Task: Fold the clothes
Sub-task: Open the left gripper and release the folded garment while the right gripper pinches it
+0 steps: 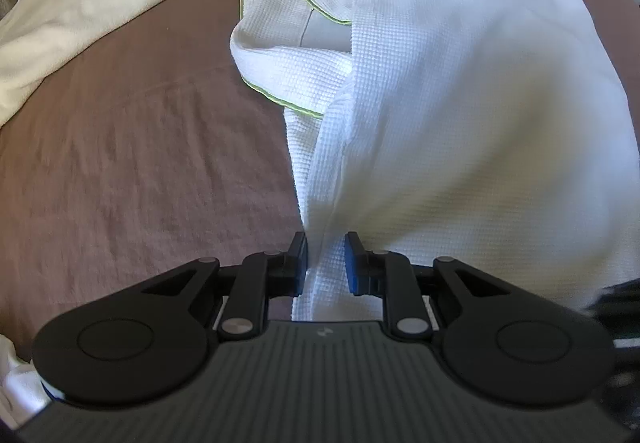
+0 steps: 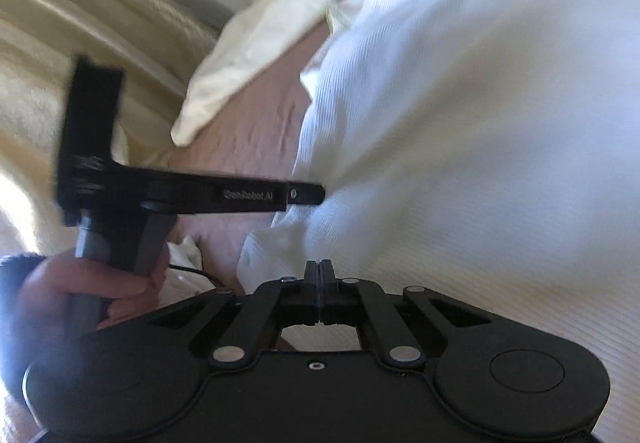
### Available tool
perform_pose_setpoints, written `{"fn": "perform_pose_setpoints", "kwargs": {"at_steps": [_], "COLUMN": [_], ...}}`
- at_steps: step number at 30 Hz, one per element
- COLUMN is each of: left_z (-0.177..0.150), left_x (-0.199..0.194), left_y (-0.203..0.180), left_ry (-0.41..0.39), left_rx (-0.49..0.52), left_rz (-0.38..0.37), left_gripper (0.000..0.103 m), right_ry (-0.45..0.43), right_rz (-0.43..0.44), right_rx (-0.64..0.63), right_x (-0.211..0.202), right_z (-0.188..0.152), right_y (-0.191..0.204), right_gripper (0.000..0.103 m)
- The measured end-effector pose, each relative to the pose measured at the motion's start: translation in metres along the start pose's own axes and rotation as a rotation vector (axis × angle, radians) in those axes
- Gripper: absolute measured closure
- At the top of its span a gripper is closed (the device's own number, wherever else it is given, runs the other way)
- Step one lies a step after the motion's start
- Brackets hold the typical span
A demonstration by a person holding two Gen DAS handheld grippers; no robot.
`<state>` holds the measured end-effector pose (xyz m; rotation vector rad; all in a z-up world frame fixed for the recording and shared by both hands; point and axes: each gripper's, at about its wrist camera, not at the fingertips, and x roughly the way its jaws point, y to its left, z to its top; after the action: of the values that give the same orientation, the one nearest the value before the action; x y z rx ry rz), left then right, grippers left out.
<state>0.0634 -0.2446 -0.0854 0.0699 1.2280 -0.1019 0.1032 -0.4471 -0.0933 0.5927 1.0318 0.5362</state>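
Left hand-held gripper [image 1: 326, 263] open astride white robe [image 1: 460, 103].

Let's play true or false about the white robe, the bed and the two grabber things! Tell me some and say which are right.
1. The white robe has green piping along an edge. True.
2. The left gripper is clamped tight on the robe. False: its fingers stand apart, with a fold of robe between them.
3. The right gripper has its fingers pressed together. True.
4. The bed sheet is bright blue. False: it is brownish mauve.
5. A cream blanket lies on the bed. True.
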Motion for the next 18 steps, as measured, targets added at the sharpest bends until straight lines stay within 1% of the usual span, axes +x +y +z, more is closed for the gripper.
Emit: {"fn": "perform_pose_setpoints", "kwargs": {"at_steps": [6, 10, 11, 14, 18], "left_z": [0.001, 0.0, 0.001, 0.002, 0.002], "left_x": [0.0, -0.001, -0.002, 0.0, 0.001], "left_y": [-0.001, 0.002, 0.003, 0.002, -0.001], "left_ry": [-0.003, -0.008, -0.01, -0.009, -0.006], "left_rx": [-0.001, -0.02, -0.023, -0.021, -0.004], "left_rz": [0.011, 0.028, 0.029, 0.04, 0.057], "left_gripper": [0.084, 0.077, 0.077, 0.075, 0.073], "right_ry": [-0.074, -0.134, -0.161, -0.25, -0.366], "right_rz": [-0.018, -0.043, -0.064, -0.18, -0.348], "right_rx": [-0.005, 0.005, 0.005, -0.007, 0.043], "right_x": [-0.041, -0.066, -0.077, -0.113, -0.173], "right_z": [-0.001, 0.001, 0.001, 0.0, -0.012], "right_y": [-0.01, -0.015, -0.019, -0.038, -0.079], "right_gripper": [0.1, 0.1, 0.1, 0.1, 0.1]}}
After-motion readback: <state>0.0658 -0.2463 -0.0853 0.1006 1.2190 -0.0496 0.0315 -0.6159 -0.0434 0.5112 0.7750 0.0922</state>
